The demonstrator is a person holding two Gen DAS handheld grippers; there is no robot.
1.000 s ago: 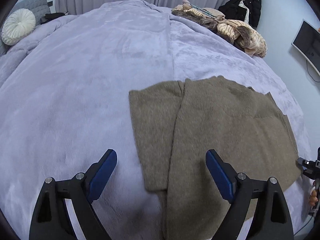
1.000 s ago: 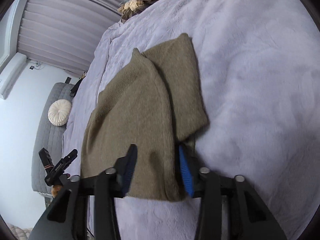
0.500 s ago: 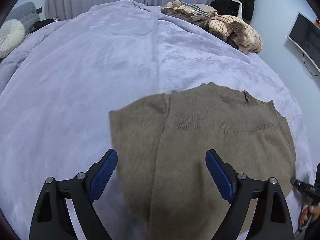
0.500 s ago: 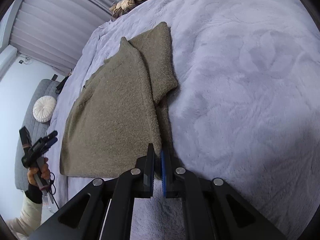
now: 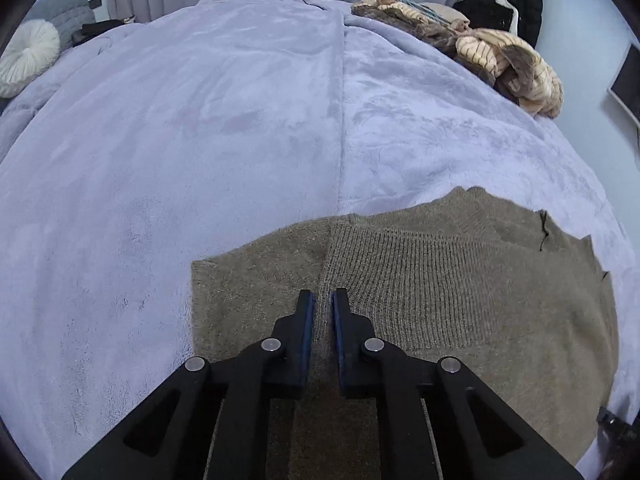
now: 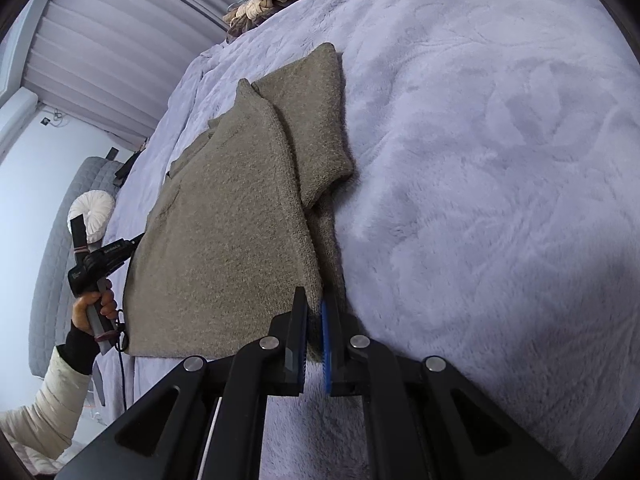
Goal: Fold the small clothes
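Note:
An olive-brown knitted sweater (image 5: 440, 300) lies flat on the lavender blanket (image 5: 200, 120), one sleeve folded over its body. My left gripper (image 5: 322, 300) points down at the line where the sleeve meets the body. Its jaws are closing, and a narrow ridge of knit is pinched between the blue pads. In the right wrist view the sweater (image 6: 224, 220) stretches away from me. My right gripper (image 6: 312, 300) is shut on its near hem corner, below the sleeve cuff. At the left of that view a hand (image 6: 92, 308) holds the other gripper against the sweater's far edge.
A pile of striped and beige clothes (image 5: 500, 60) sits at the blanket's far right corner. A round white cushion (image 5: 24, 56) rests on a grey sofa at the far left. A black coat (image 5: 508, 4) hangs by the wall, near a screen (image 5: 628, 80).
My left gripper moved forward over the sweater, and its jaws went from wide open to nearly together on the knit. My right gripper's jaws closed from a small gap onto the hem.

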